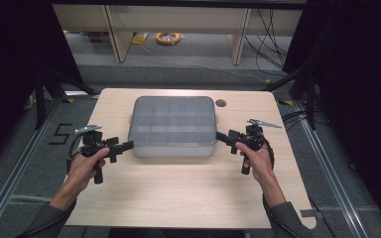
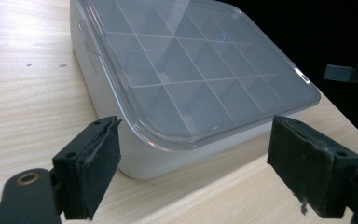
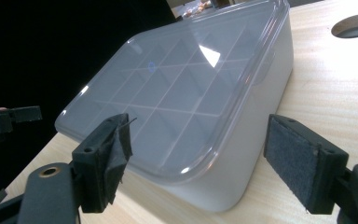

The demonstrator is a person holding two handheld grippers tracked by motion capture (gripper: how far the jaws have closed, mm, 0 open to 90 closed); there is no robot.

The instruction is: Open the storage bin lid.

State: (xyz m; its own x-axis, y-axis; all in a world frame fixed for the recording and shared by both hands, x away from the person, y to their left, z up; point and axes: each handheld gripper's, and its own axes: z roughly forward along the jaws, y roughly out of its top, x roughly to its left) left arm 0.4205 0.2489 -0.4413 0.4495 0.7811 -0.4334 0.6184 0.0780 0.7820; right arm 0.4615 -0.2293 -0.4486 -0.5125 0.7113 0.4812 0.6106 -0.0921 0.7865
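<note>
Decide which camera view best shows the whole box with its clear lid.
The high view: the box appears whole on the table, all four edges and its divider grid visible. The left gripper view shows one near corner close up; the right gripper view shows another near corner.

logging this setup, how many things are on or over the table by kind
compartment box with clear lid: 1
handheld grippers: 2, left gripper and right gripper
round hole in the table top: 1
total: 4
</note>
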